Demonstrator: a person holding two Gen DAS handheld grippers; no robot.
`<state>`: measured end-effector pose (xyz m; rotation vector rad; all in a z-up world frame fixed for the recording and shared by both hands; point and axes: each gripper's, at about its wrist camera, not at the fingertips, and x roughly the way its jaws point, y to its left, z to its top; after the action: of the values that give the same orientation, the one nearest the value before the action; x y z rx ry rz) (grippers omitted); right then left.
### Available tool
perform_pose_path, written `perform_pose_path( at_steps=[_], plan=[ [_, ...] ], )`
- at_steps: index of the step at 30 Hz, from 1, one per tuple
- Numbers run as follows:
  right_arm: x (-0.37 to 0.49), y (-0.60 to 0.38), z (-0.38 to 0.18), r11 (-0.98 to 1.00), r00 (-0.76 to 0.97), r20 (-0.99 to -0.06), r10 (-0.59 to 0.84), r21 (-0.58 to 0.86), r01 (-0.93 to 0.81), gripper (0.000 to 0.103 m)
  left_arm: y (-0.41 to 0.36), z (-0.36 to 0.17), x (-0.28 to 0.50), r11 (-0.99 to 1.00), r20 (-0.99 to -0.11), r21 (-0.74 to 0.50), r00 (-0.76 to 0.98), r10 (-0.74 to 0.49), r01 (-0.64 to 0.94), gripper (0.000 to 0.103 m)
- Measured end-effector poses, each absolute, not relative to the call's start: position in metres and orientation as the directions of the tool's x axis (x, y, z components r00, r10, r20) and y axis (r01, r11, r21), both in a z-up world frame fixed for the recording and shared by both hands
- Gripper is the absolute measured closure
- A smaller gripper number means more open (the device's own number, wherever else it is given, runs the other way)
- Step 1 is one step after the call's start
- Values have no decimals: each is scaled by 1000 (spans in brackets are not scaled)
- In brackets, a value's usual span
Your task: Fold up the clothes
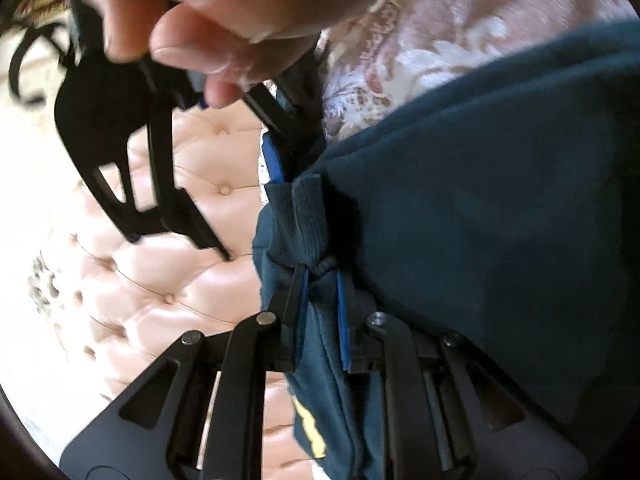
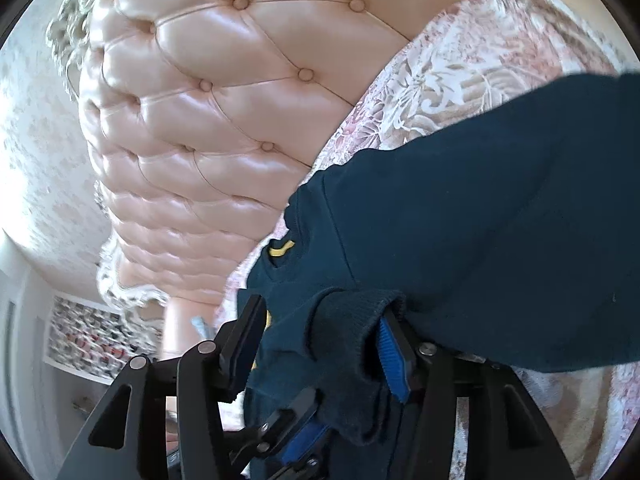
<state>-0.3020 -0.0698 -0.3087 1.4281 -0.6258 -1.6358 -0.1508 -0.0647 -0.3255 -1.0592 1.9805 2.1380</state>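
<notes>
Between your left gripper's [image 1: 320, 280] two fingers, a bunched fold of the dark teal sweatshirt [image 1: 480, 200] is pinched tight; the blue pads [image 1: 343, 320] press on the cloth from both sides, so those jaws stand nearly closed with only fabric in the gap. The ribbed cuff or hem [image 1: 304, 220] sticks up just past the fingertips, and the rest of the garment spreads to the right of that gripper, lying over the floral bedspread [image 1: 420, 60]. A bit of yellow print [image 1: 310, 424] shows on the cloth that hangs below the grip.

Your right gripper [image 2: 320, 320] stands about half open. The sweatshirt's [image 2: 480, 220] ribbed edge [image 2: 352, 320] lies between its fingers and drapes over them; the right blue pad [image 2: 392, 356] touches the cloth, while the left finger [image 2: 244, 332] stands just beside it. Whether that gripper truly presses on the fabric, you cannot tell from this view. Below it, the tip of your other gripper pokes into the same bundle of cloth, so the two tools sit very close together on one corner of the garment.

Your hand [image 1: 224, 12] shows at the top of the left view, holding the right tool. Behind everything rises the pink tufted headboard [image 2: 224, 92].
</notes>
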Motion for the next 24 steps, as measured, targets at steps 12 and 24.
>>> perform_pose_path(
  at_steps=[12,24],
  plan=[
    [-275,-108,-283,-772,-140,-844,-518,390,502,102,-52,-327,-159,-219,-573,818,-719,-392,-532,90],
    [-273,-102,-290,-774,-132,-846,-517,397,494,102,-86,-285,-144,-523,-628,725,-741,-237,-447,47]
  ],
)
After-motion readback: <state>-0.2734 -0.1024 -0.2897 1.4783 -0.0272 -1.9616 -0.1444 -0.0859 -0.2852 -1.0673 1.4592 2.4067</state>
